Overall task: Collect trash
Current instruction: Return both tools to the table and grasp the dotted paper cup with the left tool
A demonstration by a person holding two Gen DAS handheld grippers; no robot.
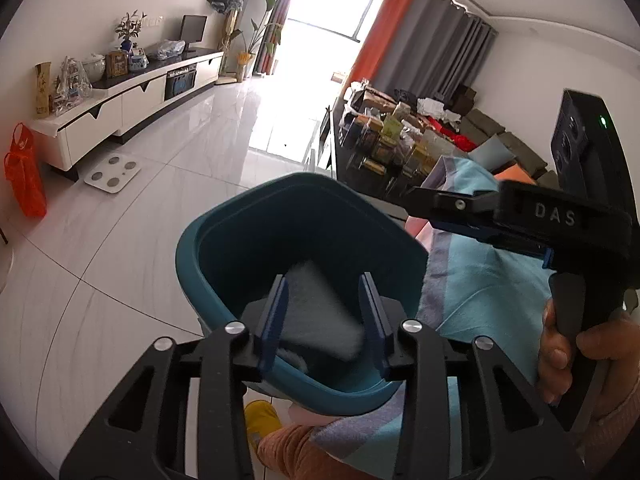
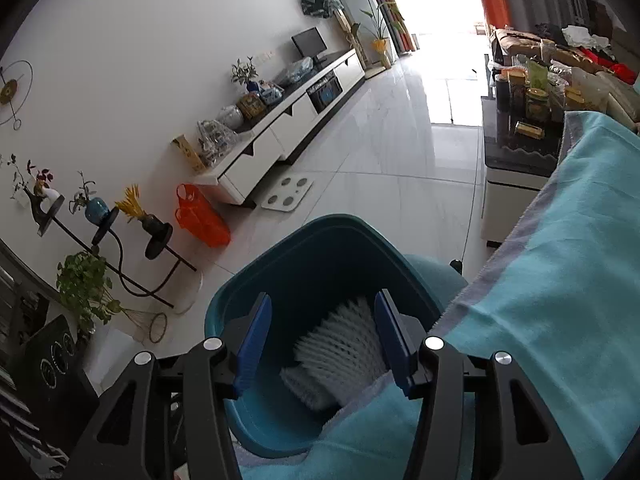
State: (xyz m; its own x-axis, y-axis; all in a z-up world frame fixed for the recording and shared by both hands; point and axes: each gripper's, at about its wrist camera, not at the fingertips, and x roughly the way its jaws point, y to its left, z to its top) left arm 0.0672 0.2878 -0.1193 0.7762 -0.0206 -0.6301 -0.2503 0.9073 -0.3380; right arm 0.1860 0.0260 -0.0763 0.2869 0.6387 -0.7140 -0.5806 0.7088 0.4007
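Note:
A teal bin [image 1: 188,248] stands on the floor against a light-blue blanket [image 1: 480,272]. My left gripper [image 1: 324,312] hangs open over its mouth. A blurred white foam piece [image 1: 320,320] lies between and below its blue pads, inside the bin. In the right wrist view the same bin [image 2: 240,280] shows a ribbed white foam net [image 2: 344,340] on top of another white piece [image 2: 304,384]. My right gripper [image 2: 320,336] is open above them, its pads not pressing on them. A hand [image 1: 560,344] holds the right tool's black body [image 1: 560,216] to the bin's right.
The blanket [image 2: 560,280] drapes over the bin's right rim. A low table [image 2: 516,160] crowded with jars stands behind it. Across the tiled floor are a white TV cabinet [image 2: 280,132], an orange bag [image 2: 200,216], a bathroom scale [image 2: 286,194] and a plant stand [image 2: 120,256].

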